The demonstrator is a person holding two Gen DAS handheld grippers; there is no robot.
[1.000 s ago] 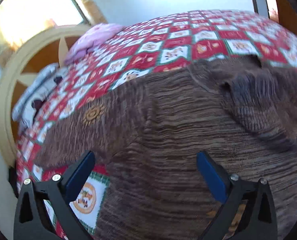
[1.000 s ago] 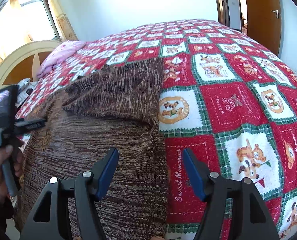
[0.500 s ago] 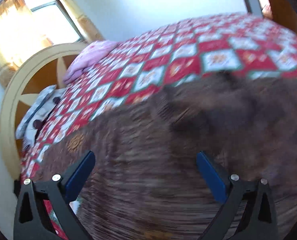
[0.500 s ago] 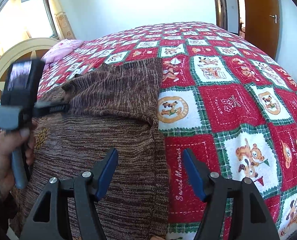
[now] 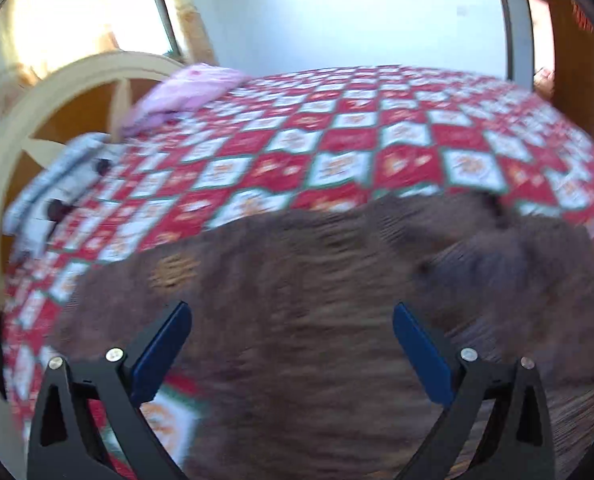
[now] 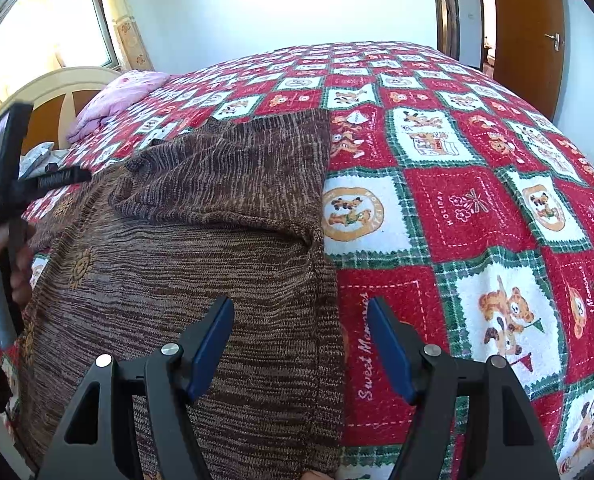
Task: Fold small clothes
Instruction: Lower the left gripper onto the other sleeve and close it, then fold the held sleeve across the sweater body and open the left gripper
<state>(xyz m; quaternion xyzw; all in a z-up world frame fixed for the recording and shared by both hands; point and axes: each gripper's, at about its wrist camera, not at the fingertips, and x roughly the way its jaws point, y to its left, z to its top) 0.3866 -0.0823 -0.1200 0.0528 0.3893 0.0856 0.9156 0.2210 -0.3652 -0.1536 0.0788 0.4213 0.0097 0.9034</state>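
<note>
A brown knitted sweater lies spread on the red patchwork bedspread, one sleeve folded across its upper part. My right gripper is open and empty, hovering over the sweater's right edge. My left gripper is open and empty above the sweater, which looks blurred in the left wrist view. The left gripper also shows in the right wrist view, held by a hand at the sweater's left side.
A pink folded cloth lies by the cream and wood headboard. A grey patterned pillow sits near it. A window is at the far left and a brown door at the far right.
My left gripper has lifted and swung away from the sweater, its view now blurred and showing more of the bed. The right gripper has stayed nearly still. Both stay open.
</note>
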